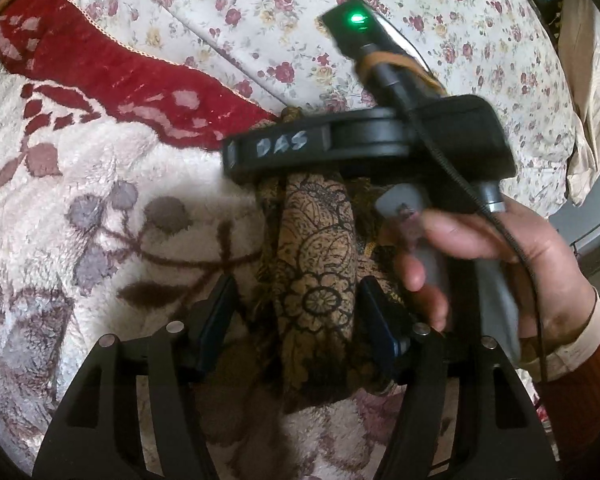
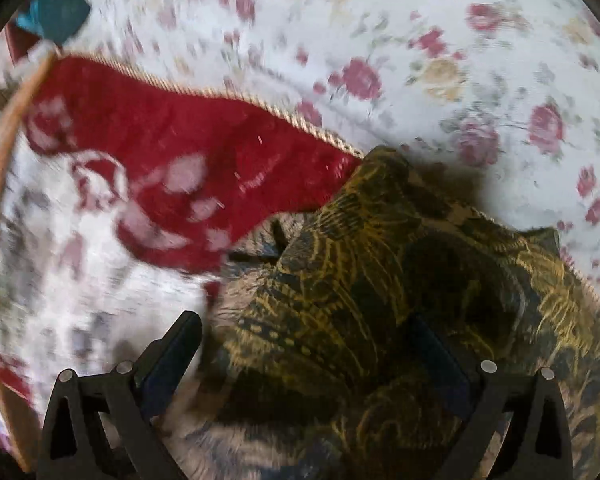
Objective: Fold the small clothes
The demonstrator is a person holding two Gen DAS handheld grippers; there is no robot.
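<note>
A brown and gold patterned cloth (image 1: pixel 316 264), gathered into a narrow strip, lies on a fluffy cream blanket (image 1: pixel 100 208). My left gripper (image 1: pixel 296 316) stands open astride the strip; the left pad is clear of the cloth and the right pad is close beside its edge. Just beyond, a hand (image 1: pixel 500 248) holds the black housing of the right gripper (image 1: pixel 340 148) over the strip's far end. In the blurred right wrist view the same cloth (image 2: pixel 380 280) bunches up between my right gripper (image 2: pixel 308 356) jaws, which stand wide open. The cloth partly hides the right finger.
The blanket has a red border with cord trim (image 1: pixel 112 68) and lies on a rose-print bedsheet (image 1: pixel 284 8). A tan curved rim (image 2: pixel 0 184) and something teal (image 2: pixel 52 12) show at the left. A beige curtain (image 1: pixel 592 92) hangs at the right.
</note>
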